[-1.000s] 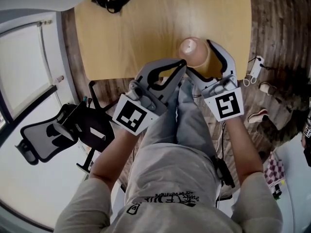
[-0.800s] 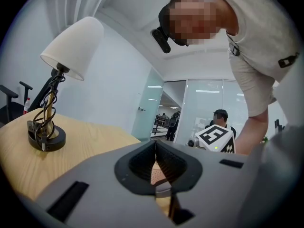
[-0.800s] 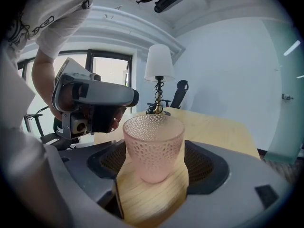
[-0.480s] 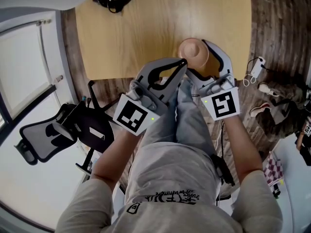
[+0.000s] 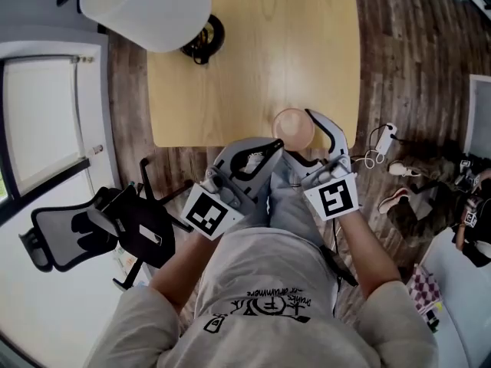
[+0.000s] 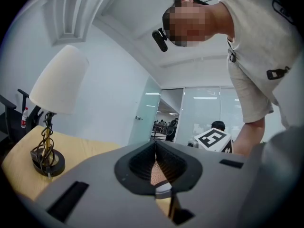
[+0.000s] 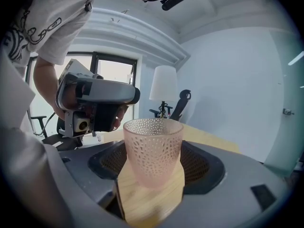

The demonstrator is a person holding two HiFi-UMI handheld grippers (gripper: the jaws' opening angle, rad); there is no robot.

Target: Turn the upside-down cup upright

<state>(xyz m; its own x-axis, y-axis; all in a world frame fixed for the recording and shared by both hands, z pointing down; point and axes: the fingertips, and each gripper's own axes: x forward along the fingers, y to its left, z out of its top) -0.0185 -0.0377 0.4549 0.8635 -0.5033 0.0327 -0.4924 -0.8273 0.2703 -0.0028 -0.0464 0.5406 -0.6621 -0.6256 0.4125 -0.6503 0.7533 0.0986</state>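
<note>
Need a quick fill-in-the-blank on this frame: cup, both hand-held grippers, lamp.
1. The cup between the jaws of the right hand-held gripper has its opening facing ___.
2. The jaws of the left hand-held gripper are ___.
3. The lamp on the table has a ___ shade.
Missing words: up; shut; white.

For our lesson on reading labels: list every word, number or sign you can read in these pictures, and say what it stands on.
No text here can be read outright.
Shirt print: stylised lettering, too small and warped to read.
Shirt patch: too small to read.
Left marker cube, right marker cube: black-and-white code squares, no words.
Cup: dotted relief only, no lettering.
</note>
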